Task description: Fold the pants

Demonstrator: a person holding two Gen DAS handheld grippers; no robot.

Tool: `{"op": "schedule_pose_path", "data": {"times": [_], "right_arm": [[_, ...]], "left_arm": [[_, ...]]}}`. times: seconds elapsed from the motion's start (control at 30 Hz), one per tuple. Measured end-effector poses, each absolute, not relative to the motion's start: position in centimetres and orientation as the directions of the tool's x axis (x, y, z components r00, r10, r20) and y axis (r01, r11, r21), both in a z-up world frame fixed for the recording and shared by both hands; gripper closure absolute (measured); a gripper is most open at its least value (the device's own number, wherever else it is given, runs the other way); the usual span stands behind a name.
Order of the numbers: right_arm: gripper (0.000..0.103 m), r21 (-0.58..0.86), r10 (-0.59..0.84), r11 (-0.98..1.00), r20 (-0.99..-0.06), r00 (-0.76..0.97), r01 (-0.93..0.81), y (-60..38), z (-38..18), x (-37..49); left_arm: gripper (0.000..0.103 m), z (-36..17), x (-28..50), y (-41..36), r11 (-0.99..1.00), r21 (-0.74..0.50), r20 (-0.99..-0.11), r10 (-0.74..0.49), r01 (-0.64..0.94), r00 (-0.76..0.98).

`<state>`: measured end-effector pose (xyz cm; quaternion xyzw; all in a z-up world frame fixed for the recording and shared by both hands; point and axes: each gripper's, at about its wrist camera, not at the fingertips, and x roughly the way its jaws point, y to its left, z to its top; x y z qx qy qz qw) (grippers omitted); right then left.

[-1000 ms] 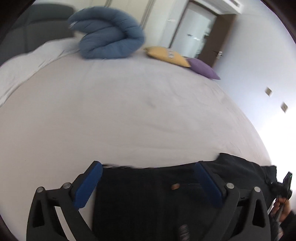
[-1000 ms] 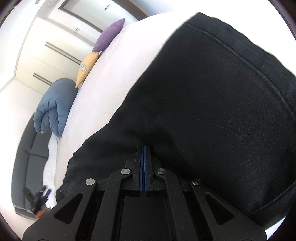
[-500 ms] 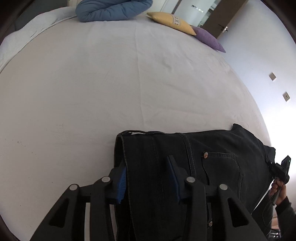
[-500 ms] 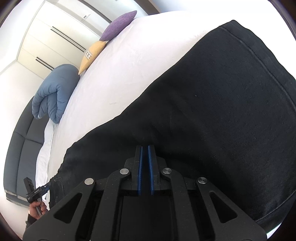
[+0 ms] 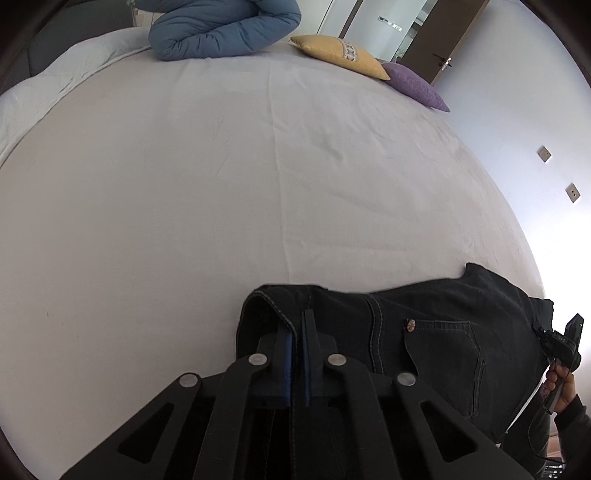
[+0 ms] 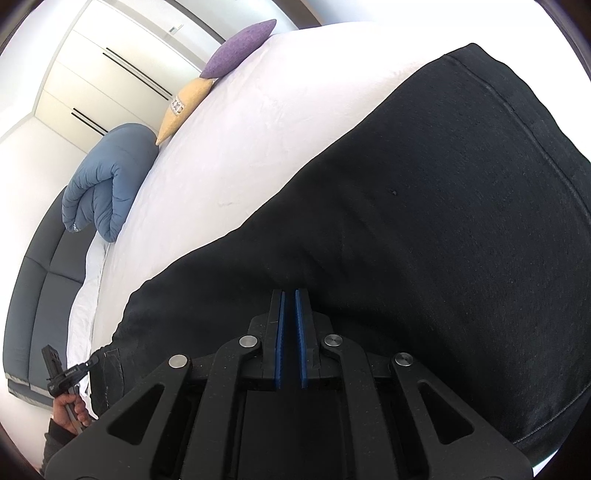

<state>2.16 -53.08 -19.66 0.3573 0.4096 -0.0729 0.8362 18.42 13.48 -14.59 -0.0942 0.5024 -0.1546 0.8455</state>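
Note:
Black jeans lie along the near edge of a white bed. My left gripper is shut on the stitched waistband at the jeans' left corner, and denim fills the thin slit between its blue pads. In the right wrist view a black leg of the pants spreads across the sheet. My right gripper sits on that leg, its pads almost together, and creases in the cloth run to its tips. Each view shows the other gripper held by a hand: the right gripper and the left gripper.
A rolled blue duvet, a yellow cushion and a purple cushion lie at the bed's far end. Behind them are a brown door and white wardrobes. A dark padded headboard borders the bed.
My left gripper's jaws went from wide open to closed on the jeans' waistband while it dipped toward the bed. The right gripper's pads parted by a sliver and stayed in place.

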Motion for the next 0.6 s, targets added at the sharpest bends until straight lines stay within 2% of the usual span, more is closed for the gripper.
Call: {"op": "schedule_pose_path", "data": {"times": [0.13, 0.2, 0.33, 0.37, 0.43, 0.47, 0.53, 0.6], "right_arm": [[0.098, 0.534, 0.170, 0.736, -0.741, 0.649, 0.417, -52.8, -19.5, 2.3], [0.098, 0.536, 0.173, 0.735, -0.741, 0.649, 0.416, -52.7, -19.5, 2.3], [0.098, 0.544, 0.181, 0.732, -0.737, 0.652, 0.411, -52.3, -19.8, 2.6], [0.098, 0.541, 0.183, 0.735, -0.738, 0.650, 0.408, -52.2, -19.8, 2.7], [0.098, 0.538, 0.187, 0.740, -0.740, 0.646, 0.403, -52.1, -19.9, 2.9], [0.098, 0.540, 0.191, 0.739, -0.740, 0.644, 0.402, -52.2, -19.9, 3.0], [0.098, 0.545, 0.195, 0.736, -0.739, 0.645, 0.402, -52.2, -20.0, 3.1], [0.098, 0.542, 0.190, 0.740, -0.737, 0.648, 0.399, -52.1, -20.1, 3.2]], "left_arm": [[0.099, -14.6, 19.4, 13.0, 0.939, -0.295, -0.825, -0.344, 0.179, 0.447], [0.095, -16.8, 19.4, 13.1, 0.948, -0.269, -0.853, -0.317, 0.171, 0.415], [0.088, -19.0, 18.0, 15.9, 0.894, -0.440, -0.780, -0.428, 0.087, 0.456], [0.085, -18.9, 17.8, 16.3, 0.884, -0.462, -0.769, -0.441, 0.074, 0.464], [0.067, -17.7, 17.3, 16.6, 0.911, -0.408, -0.787, -0.386, 0.063, 0.482], [0.049, -16.9, 17.0, 16.6, 0.931, -0.360, -0.801, -0.339, 0.057, 0.493], [0.044, -14.5, 16.3, 17.3, 0.960, -0.275, -0.802, -0.255, 0.044, 0.540], [0.042, -11.9, 15.5, 18.0, 0.968, -0.251, -0.779, -0.205, 0.004, 0.592]]}}
